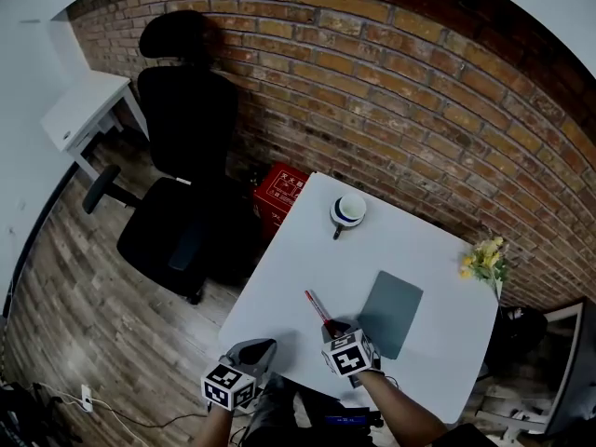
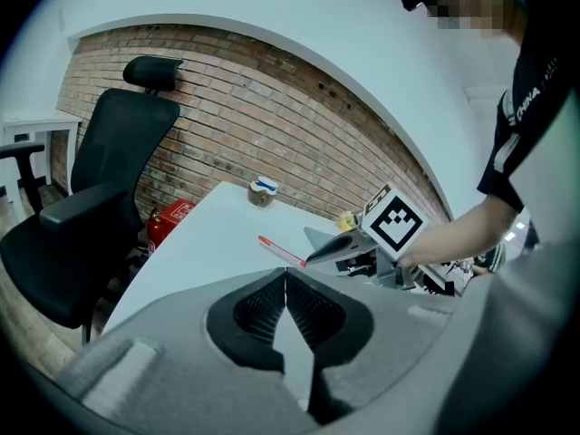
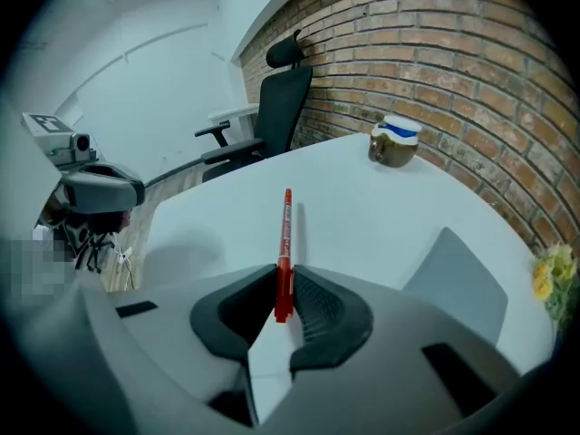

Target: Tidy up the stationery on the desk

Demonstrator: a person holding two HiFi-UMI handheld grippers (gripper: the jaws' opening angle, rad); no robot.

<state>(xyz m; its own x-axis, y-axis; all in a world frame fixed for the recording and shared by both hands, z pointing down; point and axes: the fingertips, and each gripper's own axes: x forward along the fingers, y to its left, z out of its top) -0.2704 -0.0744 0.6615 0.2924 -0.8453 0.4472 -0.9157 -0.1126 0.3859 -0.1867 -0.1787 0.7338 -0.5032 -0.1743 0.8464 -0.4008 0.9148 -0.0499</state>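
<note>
A red pen (image 3: 285, 247) sticks out forward from my right gripper (image 3: 283, 288), whose jaws are shut on its near end. In the head view the red pen (image 1: 317, 307) lies low over the white table (image 1: 298, 250), just left of a grey notebook (image 1: 391, 313), with the right gripper (image 1: 337, 329) near the front edge. A round pen holder (image 1: 348, 210) with a blue-and-white rim stands at the table's far side. My left gripper (image 2: 286, 299) is shut on nothing; in the head view the left gripper (image 1: 263, 350) hangs off the table's front left corner.
A black office chair (image 1: 182, 170) stands left of the table against the brick wall. A red box (image 1: 279, 194) sits on the floor beside it. Yellow flowers (image 1: 484, 261) are at the table's right edge. A white side desk (image 1: 84, 110) is at far left.
</note>
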